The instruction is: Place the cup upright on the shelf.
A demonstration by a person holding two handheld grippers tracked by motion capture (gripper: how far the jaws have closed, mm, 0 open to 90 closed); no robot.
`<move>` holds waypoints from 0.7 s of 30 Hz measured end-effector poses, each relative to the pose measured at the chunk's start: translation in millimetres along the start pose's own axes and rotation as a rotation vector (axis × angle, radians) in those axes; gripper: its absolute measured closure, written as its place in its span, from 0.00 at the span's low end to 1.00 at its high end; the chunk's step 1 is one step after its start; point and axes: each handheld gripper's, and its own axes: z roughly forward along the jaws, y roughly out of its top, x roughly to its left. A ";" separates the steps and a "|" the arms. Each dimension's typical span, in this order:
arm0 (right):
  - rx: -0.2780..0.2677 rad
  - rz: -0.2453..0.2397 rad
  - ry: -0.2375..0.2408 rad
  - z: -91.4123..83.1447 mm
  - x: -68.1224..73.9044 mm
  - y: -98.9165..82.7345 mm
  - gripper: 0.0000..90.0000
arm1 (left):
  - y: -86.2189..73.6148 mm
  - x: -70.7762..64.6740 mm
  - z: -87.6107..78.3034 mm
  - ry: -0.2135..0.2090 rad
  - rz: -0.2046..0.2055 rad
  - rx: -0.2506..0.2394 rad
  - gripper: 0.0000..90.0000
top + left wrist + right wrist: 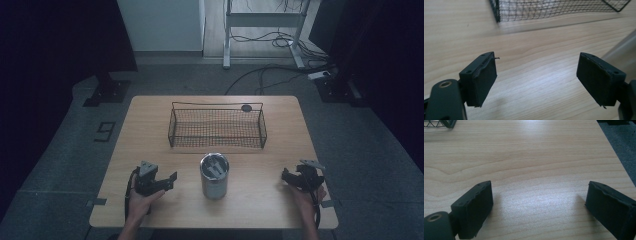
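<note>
Cup [214, 176] stands mid-table before basket [217, 127], utensils inside, reachable. Left gripper [170, 179] and right gripper [286, 176] flank cup, jaws wide apart, empty, ready.

A light wooden table [150, 125] stands on a grey floor [60, 165] in dim light, with dark curtains [45, 45] at nine and three o'clock. At twelve o'clock a white cabinet [160, 25] stands beside a white desk frame [262, 20], and black cables [265, 75] trail over the floor below it.
</note>
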 end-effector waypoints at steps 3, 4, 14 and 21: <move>-0.001 0.001 -0.001 0.1 0.0 0.0 0.08 | 6.1 -6.4 -5.1 -0.031 0.027 -0.020 0.17; 0.000 0.002 -0.002 0.0 0.0 0.0 0.08 | 7.4 -8.0 -6.0 -0.037 0.030 -0.023 0.17; -0.001 0.002 -0.003 -0.1 -0.2 -0.2 0.09 | 25.6 -36.4 -12.3 -0.109 0.090 -0.067 0.15; -0.001 0.003 -0.003 -0.1 -0.2 -0.1 0.09 | 28.5 -47.2 -9.2 -0.139 0.106 -0.060 0.08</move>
